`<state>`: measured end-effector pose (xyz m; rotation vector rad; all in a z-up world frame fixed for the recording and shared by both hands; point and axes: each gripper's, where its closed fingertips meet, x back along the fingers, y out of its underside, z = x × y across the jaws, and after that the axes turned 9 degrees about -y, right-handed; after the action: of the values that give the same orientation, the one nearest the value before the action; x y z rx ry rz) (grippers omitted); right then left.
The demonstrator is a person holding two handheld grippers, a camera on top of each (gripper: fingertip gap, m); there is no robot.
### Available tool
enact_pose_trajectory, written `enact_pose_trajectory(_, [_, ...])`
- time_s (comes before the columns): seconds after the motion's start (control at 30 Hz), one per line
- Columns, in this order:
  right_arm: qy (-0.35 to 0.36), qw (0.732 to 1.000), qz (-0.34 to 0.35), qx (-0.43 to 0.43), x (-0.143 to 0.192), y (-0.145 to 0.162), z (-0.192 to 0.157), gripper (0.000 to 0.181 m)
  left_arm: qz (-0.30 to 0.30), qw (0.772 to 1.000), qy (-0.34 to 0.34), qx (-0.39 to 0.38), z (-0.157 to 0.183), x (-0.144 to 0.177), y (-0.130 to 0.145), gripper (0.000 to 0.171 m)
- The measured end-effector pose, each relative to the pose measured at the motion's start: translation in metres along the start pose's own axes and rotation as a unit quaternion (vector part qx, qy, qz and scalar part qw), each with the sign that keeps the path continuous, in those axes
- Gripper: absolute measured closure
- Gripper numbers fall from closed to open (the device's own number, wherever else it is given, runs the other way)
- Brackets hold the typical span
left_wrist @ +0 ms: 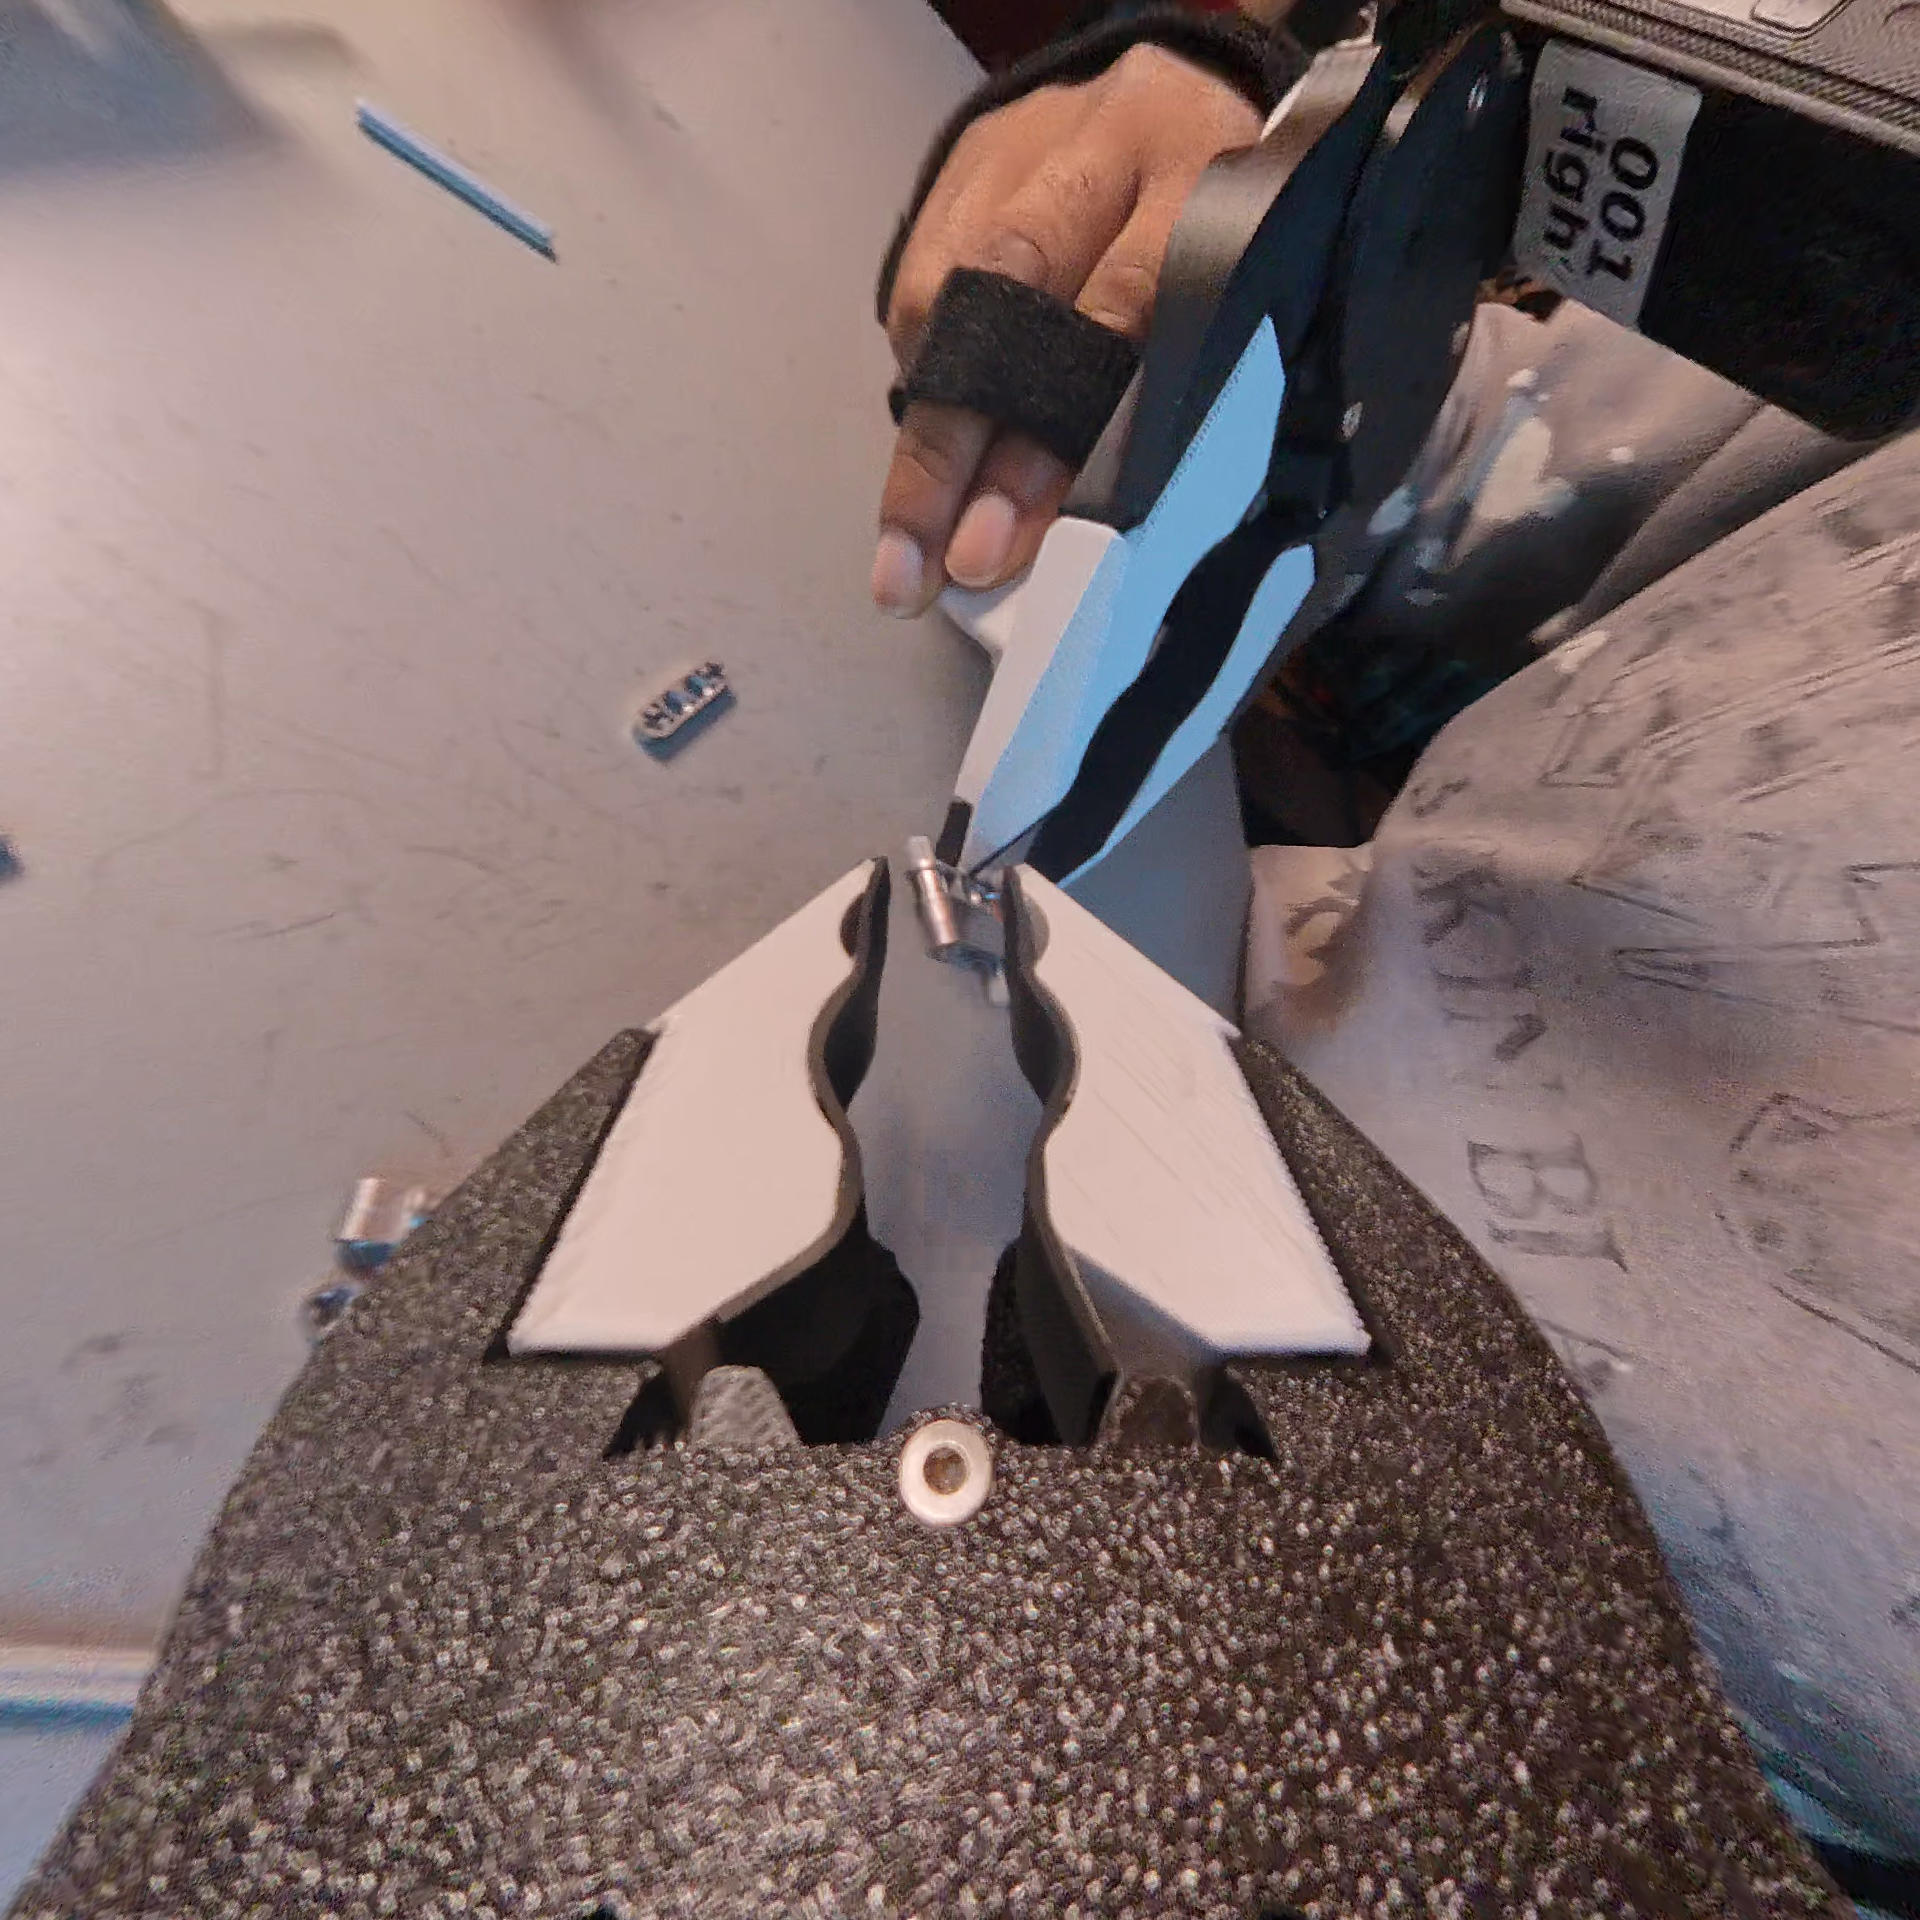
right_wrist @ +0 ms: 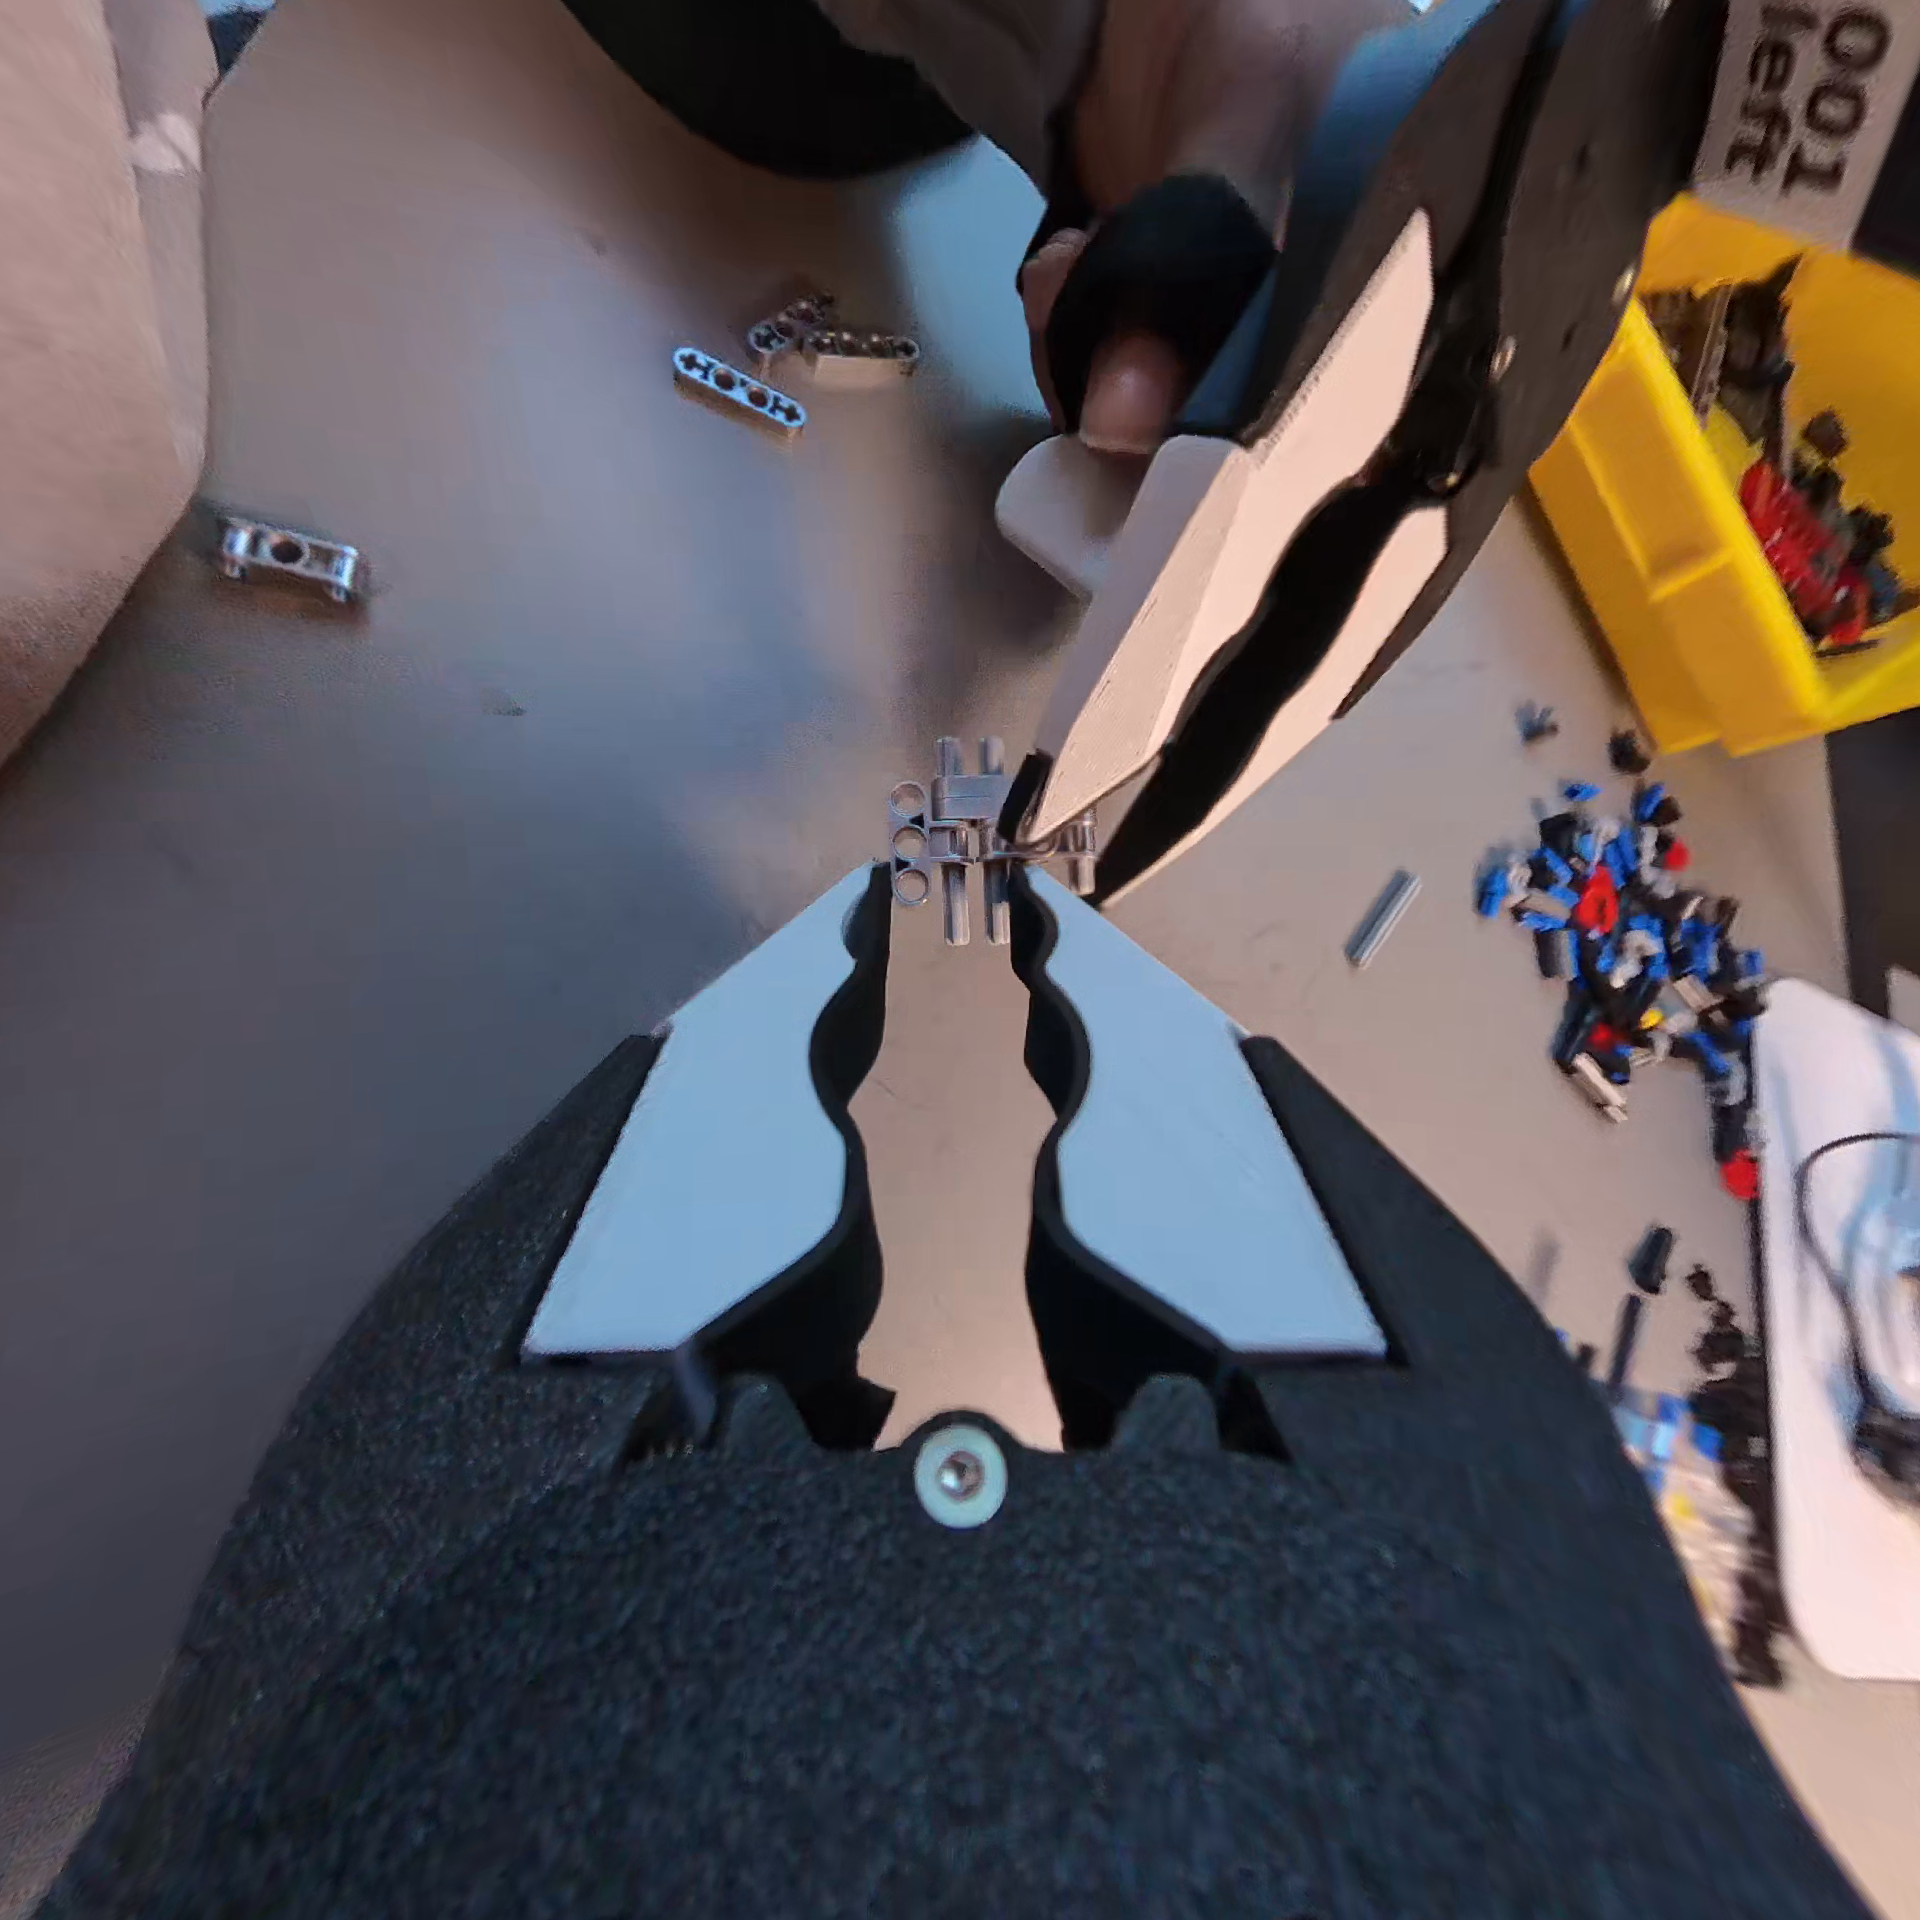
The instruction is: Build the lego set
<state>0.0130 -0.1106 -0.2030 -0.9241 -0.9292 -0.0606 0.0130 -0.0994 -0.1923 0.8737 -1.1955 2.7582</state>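
Left gripper [left_wrist: 948, 883] pinches the grey plastic assembly [left_wrist: 951, 914] at its tips, steadying it above the table [left_wrist: 364, 623] | right gripper [right_wrist: 951, 883] clamps its opposite end | black pin [right_wrist: 1013, 800] at joint

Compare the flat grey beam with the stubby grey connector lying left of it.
The flat grey beam is longer, with a row of holes; the stubby grey connector is shorter, chunkier, showing one central hole. The beam lies by another grey part; the connector lies alone. Both rest loose on the table.
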Motion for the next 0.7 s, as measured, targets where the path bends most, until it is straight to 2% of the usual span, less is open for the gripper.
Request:
enact_pose_trajectory(0.1, [0.012, 0.998, -0.027, 0.05, 0.009, -0.005, 0.005, 0.161, 0.004, 0.999, 0.032, -0.001, 0.011, 0.002, 0.0, 0.158])
enact_pose_trajectory(0.2, [0.031, 0.998, -0.015, 0.046, 0.02, -0.011, 0.012, 0.163, 0.05, 0.998, 0.044, -0.009, 0.016, 0.009, -0.013, 0.166])
enact_pose_trajectory(0.23, [0.045, 0.998, 0.003, 0.033, 0.025, -0.013, 0.017, 0.171, 0.067, 0.997, 0.044, -0.02, 0.017, 0.013, -0.017, 0.166])
enact_pose_trajectory(0.27, [0.056, 0.998, 0.034, 0.009, 0.032, -0.017, 0.022, 0.172, 0.091, 0.994, 0.047, -0.029, 0.019, 0.017, -0.023, 0.166])
enact_pose_trajectory(0.33, [0.066, 0.99, 0.105, -0.073, 0.044, -0.021, 0.031, 0.163, 0.144, 0.987, 0.06, -0.042, 0.026, 0.025, -0.037, 0.166])
enact_pose_trajectory(0.4, [0.055, 0.971, 0.171, -0.156, 0.05, -0.023, 0.035, 0.152, 0.195, 0.977, 0.064, -0.064, 0.032, 0.031, -0.049, 0.166])
enact_pose_trajectory(0.5, [0.022, 0.936, 0.269, -0.224, 0.056, -0.04, 0.032, 0.156, 0.264, 0.96, 0.065, -0.07, 0.037, 0.038, -0.066, 0.166])
enact_pose_trajectory(0.57, [0.026, 0.922, 0.299, -0.246, 0.057, -0.044, 0.035, 0.163, 0.286, 0.953, 0.065, -0.078, 0.04, 0.038, -0.07, 0.166])
enact_pose_trajectory(0.6, [0.038, 0.917, 0.307, -0.25, 0.058, -0.045, 0.039, 0.173, 0.29, 0.951, 0.062, -0.084, 0.041, 0.036, -0.07, 0.166])
enact_pose_trajectory(0.7, [0.029, 0.921, 0.305, -0.242, 0.062, -0.044, 0.039, 0.174, 0.274, 0.955, 0.045, -0.104, 0.04, 0.032, -0.066, 0.165])
